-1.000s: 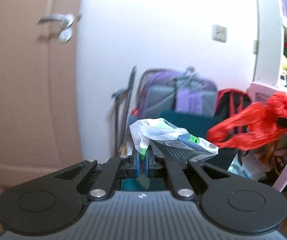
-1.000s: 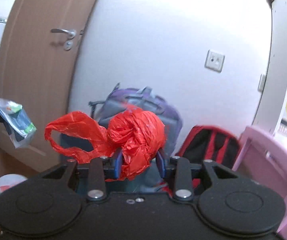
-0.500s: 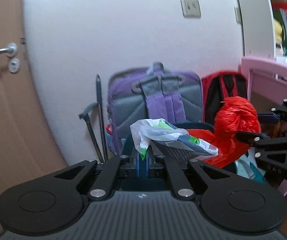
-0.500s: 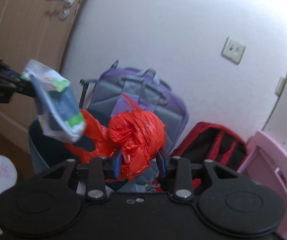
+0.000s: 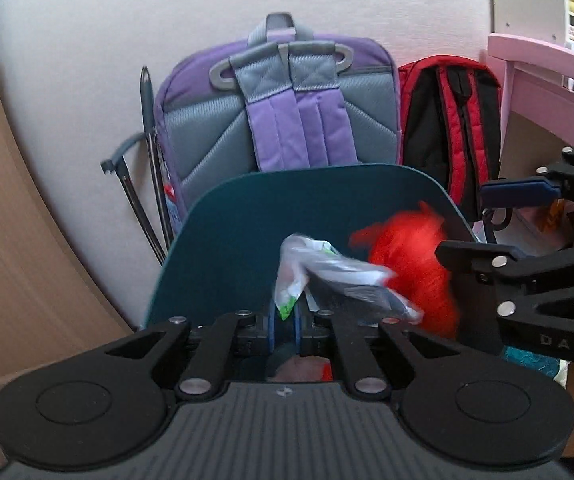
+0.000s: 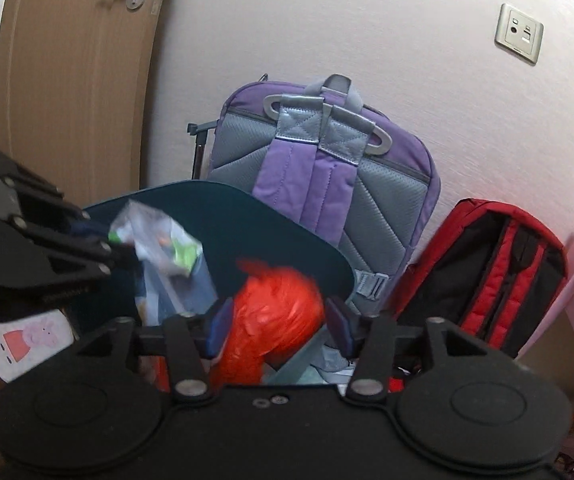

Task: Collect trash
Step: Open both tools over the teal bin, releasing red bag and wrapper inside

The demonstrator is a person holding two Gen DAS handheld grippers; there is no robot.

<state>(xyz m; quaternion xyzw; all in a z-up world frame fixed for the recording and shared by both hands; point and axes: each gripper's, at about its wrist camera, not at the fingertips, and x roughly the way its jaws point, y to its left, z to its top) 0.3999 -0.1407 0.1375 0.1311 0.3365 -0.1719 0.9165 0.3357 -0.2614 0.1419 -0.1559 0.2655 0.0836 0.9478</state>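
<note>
The left gripper [image 5: 285,322] pinches a corner of a crumpled wrapper [image 5: 329,276], its jaws just easing apart, the wrapper hanging over the open bin [image 5: 247,216]. The right gripper [image 6: 278,326] has just spread its jaws, and the red plastic bag [image 6: 277,316] sits blurred between them, over the bin. Behind the bin at twelve o'clock a purple backpack [image 5: 287,104] leans against the wall, a red backpack [image 5: 447,120] at two o'clock.

Backpack [image 5: 283,108] behind bin [image 5: 223,240], door [image 6: 71,72] left
</note>
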